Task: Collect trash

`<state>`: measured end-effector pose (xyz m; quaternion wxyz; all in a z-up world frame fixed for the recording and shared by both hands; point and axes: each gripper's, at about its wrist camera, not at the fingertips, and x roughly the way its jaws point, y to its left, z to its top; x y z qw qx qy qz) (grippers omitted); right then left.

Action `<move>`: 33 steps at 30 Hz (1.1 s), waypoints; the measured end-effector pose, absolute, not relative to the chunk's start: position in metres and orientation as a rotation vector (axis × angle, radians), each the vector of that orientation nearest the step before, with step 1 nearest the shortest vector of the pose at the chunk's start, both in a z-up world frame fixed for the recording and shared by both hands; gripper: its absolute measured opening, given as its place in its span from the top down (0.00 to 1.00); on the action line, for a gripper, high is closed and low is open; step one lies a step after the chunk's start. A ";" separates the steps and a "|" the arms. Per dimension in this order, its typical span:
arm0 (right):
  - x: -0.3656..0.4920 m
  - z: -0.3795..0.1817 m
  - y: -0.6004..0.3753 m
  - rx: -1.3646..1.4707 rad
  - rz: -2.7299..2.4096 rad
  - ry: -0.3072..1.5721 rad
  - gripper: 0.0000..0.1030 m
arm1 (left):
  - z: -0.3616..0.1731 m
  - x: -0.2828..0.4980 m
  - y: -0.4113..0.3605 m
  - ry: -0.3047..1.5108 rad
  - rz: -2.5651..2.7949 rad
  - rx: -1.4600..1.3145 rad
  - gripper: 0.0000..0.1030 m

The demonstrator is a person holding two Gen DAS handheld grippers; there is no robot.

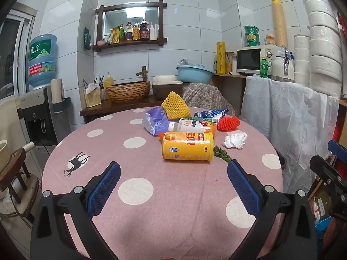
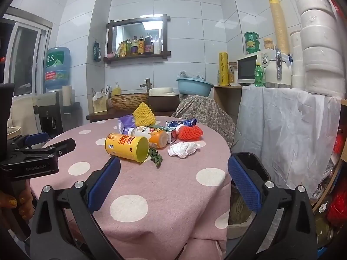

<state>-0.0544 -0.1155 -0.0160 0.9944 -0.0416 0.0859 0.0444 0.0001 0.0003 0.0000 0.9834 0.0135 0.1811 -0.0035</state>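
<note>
Left gripper [image 1: 173, 173]: jaws spread wide, nothing betw. them, over near part of round table [image 1: 164, 205] w/ pink dotted cloth. Right gripper [image 2: 173, 169]: jaws likewise wide apart, empty, at table's right edge; its right finger [image 2: 244, 186] stood over a dark bin [image 2: 256, 169] beside the table, contents not discernible.

Trash, all on table ahead of both jaw pairs, one cluster:
- 1 yellow chip can [image 1: 187, 146], on its side, nearest the jaws; open end [image 2: 143, 149] showed an empty interior in right view.
- 1 green leafy scrap [image 1: 222, 156], touching the can's open end.
- 1 crumpled white tissue [image 1: 235, 140], right of can, apart from it.
- 1 orange drink bottle [image 1: 195, 125], white cap, lying just behind can.
- 1 small drink carton [image 2: 168, 133], touching bottle, right-rear.
- 2 foam fruit nets: 1 red [image 1: 228, 123] behind tissue; 1 yellow [image 1: 175, 106] at far end of cluster, propped up.
- 1 purple plastic pack [image 1: 155, 122], left of bottle, under yellow net.
- 1 blue wrapper [image 1: 213, 113], rear, betw. the nets.

Beyond table: 1 blue basin [image 1: 194, 73], something grey in it, unclear what; 1 woven basin [image 1: 128, 91] under tap; 1 microwave [image 1: 252, 59] w/ 1 green bottle [image 1: 263, 67] in front.
</note>
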 end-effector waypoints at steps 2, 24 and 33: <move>-0.041 -0.009 -0.146 0.029 0.134 0.221 0.05 | 0.000 0.000 0.001 0.369 -0.008 0.023 0.05; -0.048 -0.012 -0.129 0.032 0.124 0.226 0.05 | -0.004 0.000 0.002 0.386 -0.017 0.028 0.05; -0.048 -0.015 -0.130 0.038 0.119 0.225 0.05 | -0.005 0.000 0.000 0.388 -0.022 0.034 0.05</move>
